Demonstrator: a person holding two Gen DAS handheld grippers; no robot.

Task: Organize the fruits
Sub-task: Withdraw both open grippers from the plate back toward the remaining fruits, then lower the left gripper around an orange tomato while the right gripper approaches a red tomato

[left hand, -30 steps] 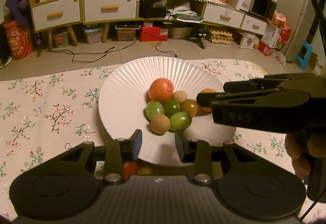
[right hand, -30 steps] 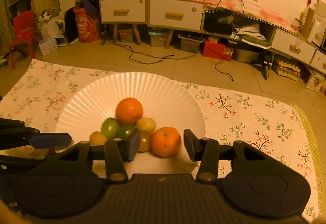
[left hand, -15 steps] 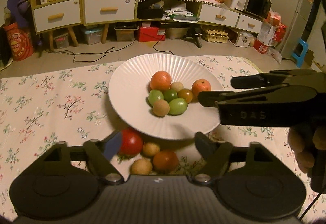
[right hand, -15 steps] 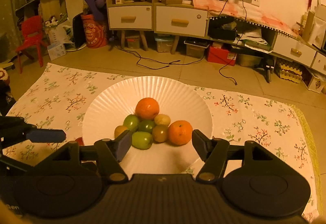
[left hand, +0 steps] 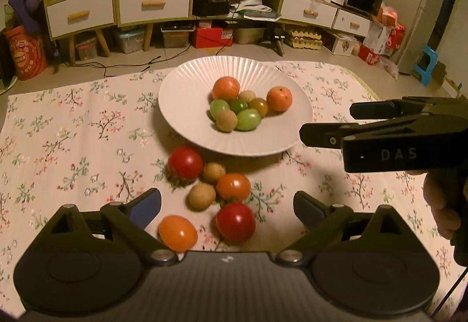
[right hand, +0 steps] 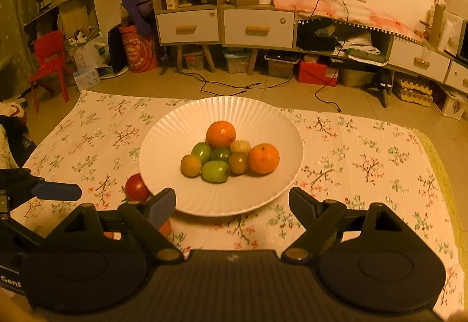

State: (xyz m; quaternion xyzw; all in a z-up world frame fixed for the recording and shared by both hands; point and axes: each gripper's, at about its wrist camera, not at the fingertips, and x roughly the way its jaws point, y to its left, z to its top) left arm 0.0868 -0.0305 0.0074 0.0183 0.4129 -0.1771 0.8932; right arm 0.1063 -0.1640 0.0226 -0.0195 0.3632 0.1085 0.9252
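Both grippers [left hand: 226, 206] [right hand: 232, 203] have been drawn back from the plate [left hand: 187, 117], jaws opening on nothing; the smooth, soft tomatoes [left hand: 235, 222] on the cloth should be gripped gently across the middle.

Red tomato [right hand: 136, 186] half hidden behind plate [right hand: 163, 128] rim.

Glossy ribbed plate [left hand: 181, 105] on floral cloth [left hand: 73, 128].
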